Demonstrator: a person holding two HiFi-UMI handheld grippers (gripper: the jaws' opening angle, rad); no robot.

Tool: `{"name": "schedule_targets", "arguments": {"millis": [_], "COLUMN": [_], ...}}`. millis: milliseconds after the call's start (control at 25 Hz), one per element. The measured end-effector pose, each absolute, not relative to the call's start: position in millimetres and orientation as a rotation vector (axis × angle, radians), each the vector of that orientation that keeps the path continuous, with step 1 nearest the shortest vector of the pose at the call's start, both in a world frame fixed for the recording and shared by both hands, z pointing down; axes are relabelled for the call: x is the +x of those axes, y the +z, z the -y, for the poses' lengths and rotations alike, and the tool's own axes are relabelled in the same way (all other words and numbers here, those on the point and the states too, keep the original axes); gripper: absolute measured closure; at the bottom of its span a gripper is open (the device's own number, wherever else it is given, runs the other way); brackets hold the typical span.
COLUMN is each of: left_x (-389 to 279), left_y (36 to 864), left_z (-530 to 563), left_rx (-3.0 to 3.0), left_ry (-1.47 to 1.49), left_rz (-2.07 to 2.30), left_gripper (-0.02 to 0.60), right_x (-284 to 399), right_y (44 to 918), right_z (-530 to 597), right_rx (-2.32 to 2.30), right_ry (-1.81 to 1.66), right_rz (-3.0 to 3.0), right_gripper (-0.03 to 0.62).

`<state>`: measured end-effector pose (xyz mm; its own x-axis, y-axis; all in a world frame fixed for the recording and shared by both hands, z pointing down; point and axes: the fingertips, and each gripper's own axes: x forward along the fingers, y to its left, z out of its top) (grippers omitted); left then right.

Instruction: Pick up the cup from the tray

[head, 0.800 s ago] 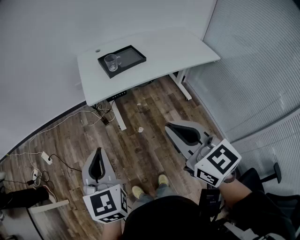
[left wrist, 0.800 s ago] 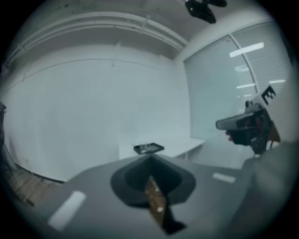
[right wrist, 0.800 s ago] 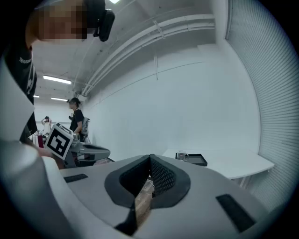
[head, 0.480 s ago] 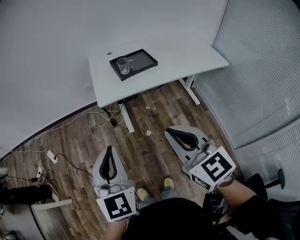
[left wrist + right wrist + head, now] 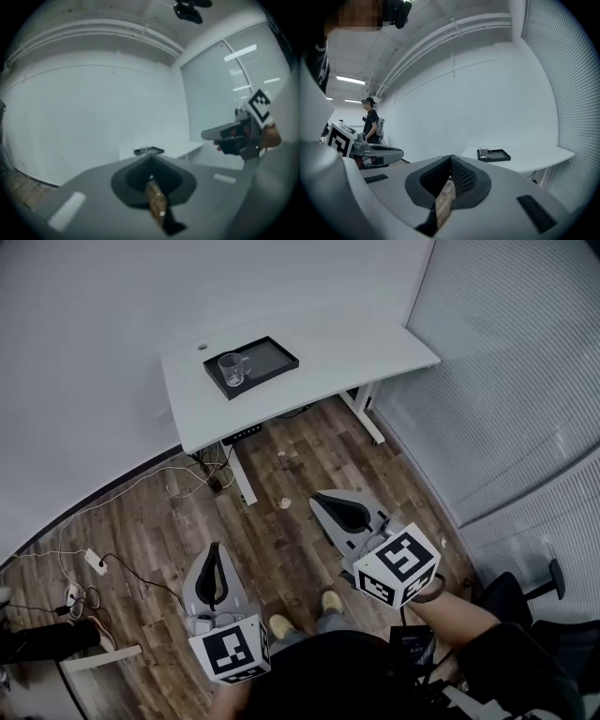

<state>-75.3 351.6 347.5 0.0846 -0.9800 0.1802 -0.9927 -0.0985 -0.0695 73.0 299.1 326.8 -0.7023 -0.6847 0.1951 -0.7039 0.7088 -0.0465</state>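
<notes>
Nothing is done yet; my left gripper (image 5: pixel 212 559) and right gripper (image 5: pixel 328 507) are both closed tight and hold nothing; the cup (image 5: pixel 231 369) stands in the tray (image 5: pixel 267 357) on the table (image 5: pixel 356 343), well apart from me; the approach, the grasp and the lift all remain.

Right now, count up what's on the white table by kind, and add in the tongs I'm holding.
Tray: 1
Cup: 1, standing in the tray
Tongs: 2, the left tongs and the right tongs, both shut with nothing between them
Total: 4
</notes>
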Motion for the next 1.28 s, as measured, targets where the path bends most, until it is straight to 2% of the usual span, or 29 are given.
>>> {"name": "schedule_targets", "arguments": {"millis": [600, 920, 1280], "left_x": [-99.3, -93.0, -78.5], "left_y": [338.8, 336.4, 344.5], "left_z": [-371.4, -364.8, -318.9], "left_rx": [2.31, 2.295, 2.287], "left_ry": [0.254, 0.204, 0.319], "left_rz": [2.091, 2.107, 2.108], "left_gripper": [0.58, 0.58, 0.58], "right_x": [36.8, 31.3, 39.2], "right_y": [322.0, 321.3, 322.1], "right_z": [-346.1, -350.7, -300.9], "right_rx": [1.092, 0.964, 0.829], "right_ry": [0.142, 0.006, 0.168], "right_rz": [2.76, 2.775, 2.875], "right_gripper": [0.589, 0.589, 0.589]}}
